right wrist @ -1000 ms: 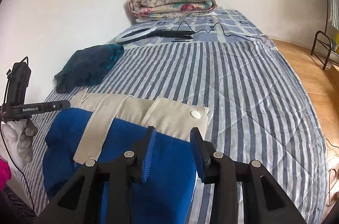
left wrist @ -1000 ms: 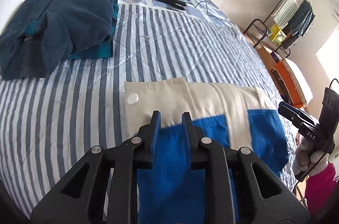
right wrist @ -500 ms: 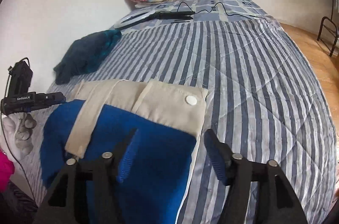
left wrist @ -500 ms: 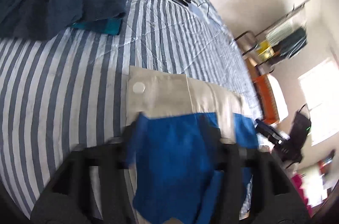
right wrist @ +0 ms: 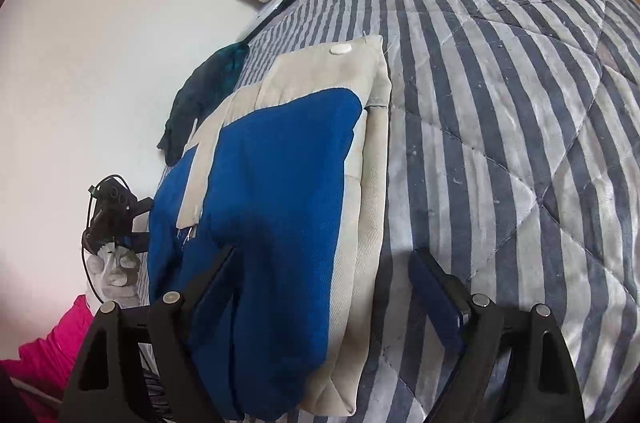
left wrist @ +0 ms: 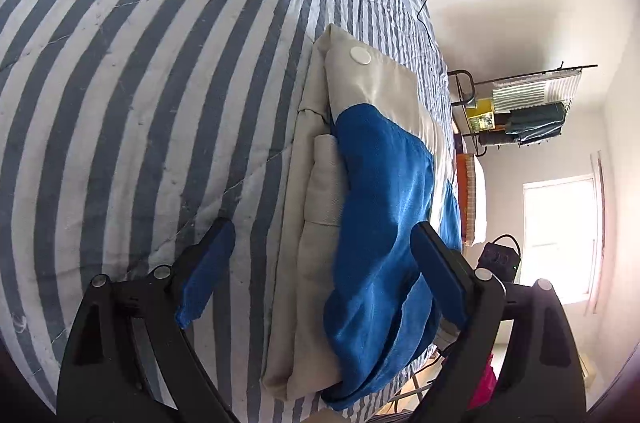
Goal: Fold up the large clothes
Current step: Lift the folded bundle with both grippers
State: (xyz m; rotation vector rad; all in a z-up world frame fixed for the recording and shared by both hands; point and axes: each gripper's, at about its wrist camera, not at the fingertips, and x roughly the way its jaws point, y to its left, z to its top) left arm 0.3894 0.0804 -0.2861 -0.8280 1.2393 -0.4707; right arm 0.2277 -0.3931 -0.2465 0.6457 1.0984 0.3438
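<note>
Blue-and-cream garment (left wrist: pixel 372 207), folded on striped bedspread (left wrist: pixel 120 103); long axis toward 12 o'clock. Left gripper (left wrist: pixel 320 263), right gripper (right wrist: pixel 324 287): jaws opening wide astride near end (nothing pinched).

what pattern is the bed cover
Blue-grey and white stripes on the quilted bed cover, clearest in the right wrist view.

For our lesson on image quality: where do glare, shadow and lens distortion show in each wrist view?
Left wrist view: the window is blown out white, and the striped quilt bulges in fisheye curves. Right wrist view: even light, a soft shadow on the blue and beige garment, with dark vignetted corners.
</note>
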